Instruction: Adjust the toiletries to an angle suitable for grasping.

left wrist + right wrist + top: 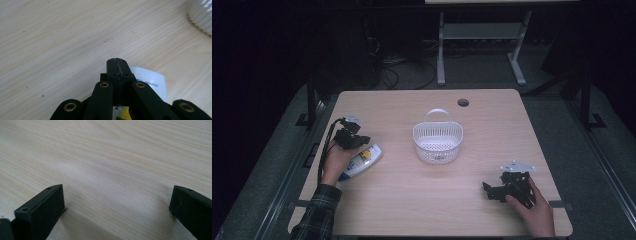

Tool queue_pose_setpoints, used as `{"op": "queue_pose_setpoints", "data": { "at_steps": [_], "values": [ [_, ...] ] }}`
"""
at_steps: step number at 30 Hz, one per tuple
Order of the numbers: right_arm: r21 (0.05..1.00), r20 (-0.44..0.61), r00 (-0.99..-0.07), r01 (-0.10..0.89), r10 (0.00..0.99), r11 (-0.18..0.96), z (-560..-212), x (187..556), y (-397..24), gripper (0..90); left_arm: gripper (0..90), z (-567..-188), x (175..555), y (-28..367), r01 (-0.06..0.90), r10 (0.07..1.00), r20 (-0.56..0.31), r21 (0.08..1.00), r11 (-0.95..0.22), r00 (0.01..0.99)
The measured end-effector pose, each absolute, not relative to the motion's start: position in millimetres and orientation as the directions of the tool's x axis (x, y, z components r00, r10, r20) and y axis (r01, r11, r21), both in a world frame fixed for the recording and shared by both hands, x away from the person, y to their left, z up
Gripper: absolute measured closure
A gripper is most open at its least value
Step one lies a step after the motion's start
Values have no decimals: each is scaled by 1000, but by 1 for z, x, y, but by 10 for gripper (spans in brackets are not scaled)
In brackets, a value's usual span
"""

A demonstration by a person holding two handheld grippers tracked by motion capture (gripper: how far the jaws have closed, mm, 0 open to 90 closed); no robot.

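Dark room, pale wood table (412, 200), left gripper (117, 67) jaws pressed together over packet (360, 161), right gripper (117, 205) jaws spread.

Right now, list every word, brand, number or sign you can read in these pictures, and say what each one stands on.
No text can be read.
White and blue bottle lying on the table under the left gripper: printed label in blue and yellow, too small to read.
The same bottle in the left gripper view: a small dark strip of print, too blurred to read.
White basket: no lettering visible.
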State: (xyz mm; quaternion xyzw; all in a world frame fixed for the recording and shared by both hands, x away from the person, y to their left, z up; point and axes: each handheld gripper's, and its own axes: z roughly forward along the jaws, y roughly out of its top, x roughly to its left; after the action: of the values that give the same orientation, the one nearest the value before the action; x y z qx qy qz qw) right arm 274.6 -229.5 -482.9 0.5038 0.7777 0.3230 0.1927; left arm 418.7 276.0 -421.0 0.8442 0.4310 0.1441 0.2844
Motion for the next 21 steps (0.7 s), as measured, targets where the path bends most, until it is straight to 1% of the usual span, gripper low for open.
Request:
{"op": "queue_pose_setpoints", "data": {
  "at_steps": [7, 17, 21],
  "values": [
    [697, 24, -421, 657, 907, 287, -483, 274, -229, 0, 900, -436, 426, 273, 673, 809, -9, 560, -483, 588],
    [697, 24, -421, 657, 907, 287, -483, 274, -229, 0, 900, -433, 418, 261, 651, 785, -12, 566, -506, 620],
    [696, 25, -420, 658, 907, 286, -483, 274, -229, 0, 900, -438, 410, 254, 647, 771, -26, 560, -516, 637]
  ]
}}
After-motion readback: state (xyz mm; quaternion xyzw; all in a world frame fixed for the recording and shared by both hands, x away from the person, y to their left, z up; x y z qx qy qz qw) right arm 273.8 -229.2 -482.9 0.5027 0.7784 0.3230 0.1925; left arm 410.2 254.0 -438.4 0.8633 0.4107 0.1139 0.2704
